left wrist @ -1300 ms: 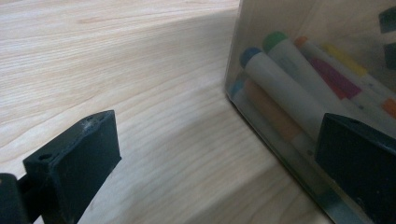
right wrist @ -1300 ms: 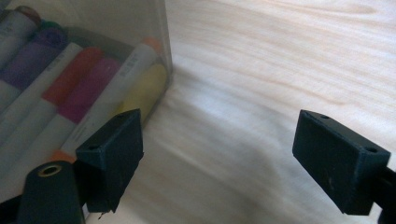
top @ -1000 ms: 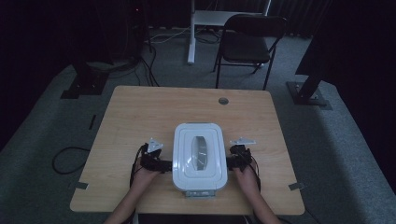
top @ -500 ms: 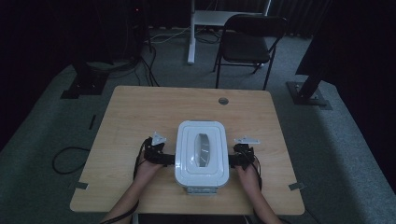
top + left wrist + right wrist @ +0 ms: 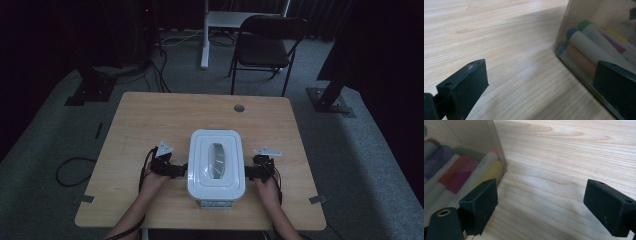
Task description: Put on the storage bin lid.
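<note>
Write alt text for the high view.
A person's left gripper and right gripper sit with jaws open at either side of a clear box with a white lid, near the front of a wooden table. A dark folding chair stands beyond on grey carpet.

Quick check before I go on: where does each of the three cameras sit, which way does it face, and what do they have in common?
High view: above the person's side, looking forward and down on the table; both forearms, left gripper and right gripper flank the white-lidded box.
Left gripper view: rides that gripper, low over the wood, jaws apart; clear box wall with markers at right.
Right gripper view: same low angle, jaws wide; box wall at left.
Shared: both gripper views see the markers through the box.
</note>
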`<move>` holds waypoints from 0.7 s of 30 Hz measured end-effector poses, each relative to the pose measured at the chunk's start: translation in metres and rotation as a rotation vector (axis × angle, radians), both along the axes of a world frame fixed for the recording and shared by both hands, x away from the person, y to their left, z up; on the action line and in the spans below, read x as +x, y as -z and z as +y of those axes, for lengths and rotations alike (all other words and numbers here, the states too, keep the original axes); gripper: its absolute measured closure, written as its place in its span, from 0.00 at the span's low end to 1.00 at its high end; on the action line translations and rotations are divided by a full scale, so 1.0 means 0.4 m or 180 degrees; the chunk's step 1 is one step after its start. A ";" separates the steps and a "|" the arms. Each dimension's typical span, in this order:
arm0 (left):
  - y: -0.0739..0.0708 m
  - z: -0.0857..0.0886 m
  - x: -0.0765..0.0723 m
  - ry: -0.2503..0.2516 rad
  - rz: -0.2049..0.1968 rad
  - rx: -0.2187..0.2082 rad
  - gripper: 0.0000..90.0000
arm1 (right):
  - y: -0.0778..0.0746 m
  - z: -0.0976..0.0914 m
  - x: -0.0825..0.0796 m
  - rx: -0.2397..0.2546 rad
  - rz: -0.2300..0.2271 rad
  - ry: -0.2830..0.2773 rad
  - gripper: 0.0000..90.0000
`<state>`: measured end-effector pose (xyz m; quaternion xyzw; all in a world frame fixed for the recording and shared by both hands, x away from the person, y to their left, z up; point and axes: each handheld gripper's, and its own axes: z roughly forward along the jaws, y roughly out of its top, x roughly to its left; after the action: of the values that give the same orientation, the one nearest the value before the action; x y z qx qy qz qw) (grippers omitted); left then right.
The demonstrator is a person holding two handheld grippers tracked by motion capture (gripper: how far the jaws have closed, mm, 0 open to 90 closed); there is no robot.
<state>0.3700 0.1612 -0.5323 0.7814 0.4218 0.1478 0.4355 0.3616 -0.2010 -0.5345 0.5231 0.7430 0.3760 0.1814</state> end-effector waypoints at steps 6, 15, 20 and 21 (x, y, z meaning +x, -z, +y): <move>-0.003 0.014 -0.005 0.0052 -0.0033 0.0017 0.01 | -0.002 -0.012 -0.005 -0.0030 -0.0055 -0.0015 0.13; -0.006 0.066 -0.022 0.0033 -0.0063 -0.0001 0.01 | -0.012 -0.039 -0.013 -0.0005 -0.0174 0.0076 0.13; -0.011 0.094 -0.028 -0.0034 -0.0068 -0.0012 0.01 | -0.019 -0.050 -0.015 -0.0004 -0.0228 0.0084 0.13; -0.015 0.111 -0.033 -0.0078 -0.0086 0.0009 0.01 | -0.020 -0.053 -0.016 -0.0015 -0.0231 0.0092 0.13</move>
<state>0.3567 0.2055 -0.5264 0.7748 0.4252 0.1643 0.4381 0.3553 -0.2221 -0.5265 0.5194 0.7292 0.3904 0.2149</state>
